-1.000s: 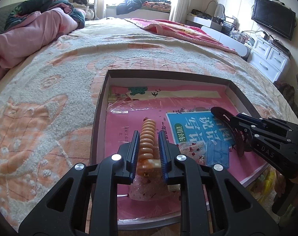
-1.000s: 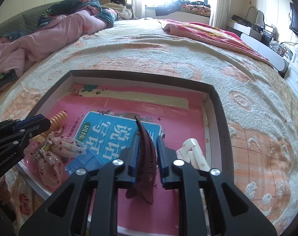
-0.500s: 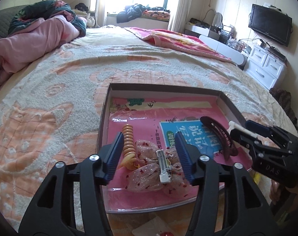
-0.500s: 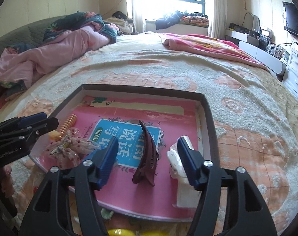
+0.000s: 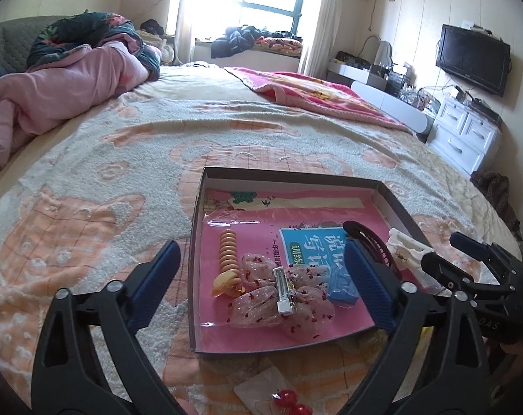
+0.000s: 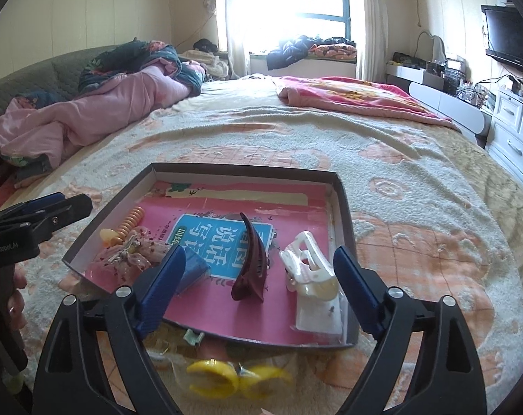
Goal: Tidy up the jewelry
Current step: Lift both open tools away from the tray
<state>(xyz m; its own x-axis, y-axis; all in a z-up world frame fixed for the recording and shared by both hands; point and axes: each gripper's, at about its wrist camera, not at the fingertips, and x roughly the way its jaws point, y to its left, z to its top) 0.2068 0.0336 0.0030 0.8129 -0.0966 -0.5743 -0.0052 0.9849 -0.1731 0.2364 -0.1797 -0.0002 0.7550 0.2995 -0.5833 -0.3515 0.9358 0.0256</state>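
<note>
Tray (image 6: 344,207) on the bed (image 6: 417,186) holds the sorted stuff: orange coil tie (image 5: 227,249) and pink bow clip (image 5: 282,290) left, blue block (image 5: 342,283) mid, dark claw clip (image 6: 250,263) and white clip (image 6: 308,259) right, spaced so each stays grabbable. My left gripper (image 5: 261,283) and right gripper (image 6: 258,290) hang above the near edge, both spread wide, empty. Unsorted: yellow piece (image 6: 226,380), blurry, maybe a hair tie, and red beads (image 5: 289,402) outside the tray, probably next
</note>
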